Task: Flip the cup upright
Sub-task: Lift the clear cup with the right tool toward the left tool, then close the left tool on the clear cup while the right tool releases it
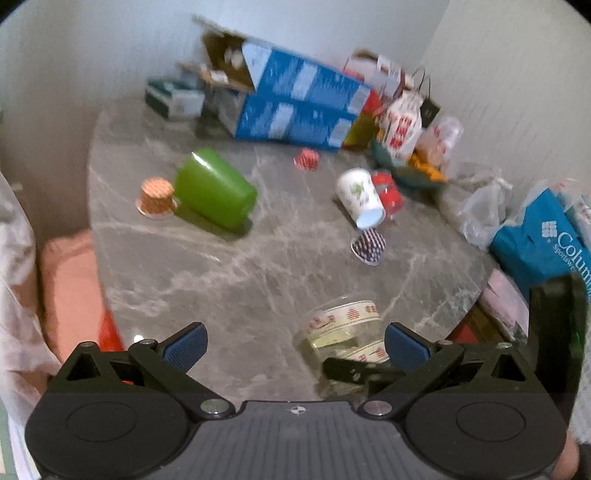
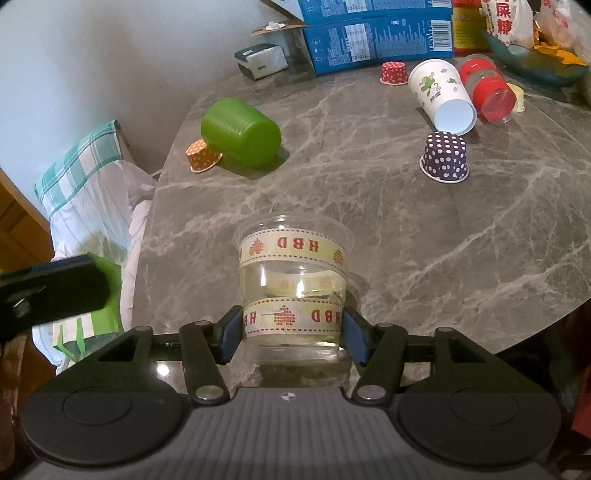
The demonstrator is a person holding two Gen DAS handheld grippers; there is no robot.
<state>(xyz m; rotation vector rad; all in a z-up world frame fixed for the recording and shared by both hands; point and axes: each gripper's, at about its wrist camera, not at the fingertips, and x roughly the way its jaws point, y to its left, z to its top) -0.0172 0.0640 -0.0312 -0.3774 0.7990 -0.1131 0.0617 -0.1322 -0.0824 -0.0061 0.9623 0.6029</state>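
Note:
A clear plastic cup (image 2: 291,280) with two patterned ribbon bands stands near the front edge of the grey marble table (image 2: 406,221); its wide rim faces away from the camera. My right gripper (image 2: 293,338) is shut on its lower band, one blue pad on each side. The cup also shows in the left wrist view (image 1: 345,332), with the right gripper's fingers on it. My left gripper (image 1: 295,347) is open and empty, just left of the cup.
A green cup (image 2: 240,133) lies on its side beside an orange dotted paper cup (image 2: 202,155). A white paper cup (image 2: 441,96) and a red-banded cup (image 2: 487,92) lie on their sides. A navy dotted cup (image 2: 444,157) and a red dotted cup (image 2: 393,72) stand inverted. Blue boxes (image 2: 376,33) and bags line the back.

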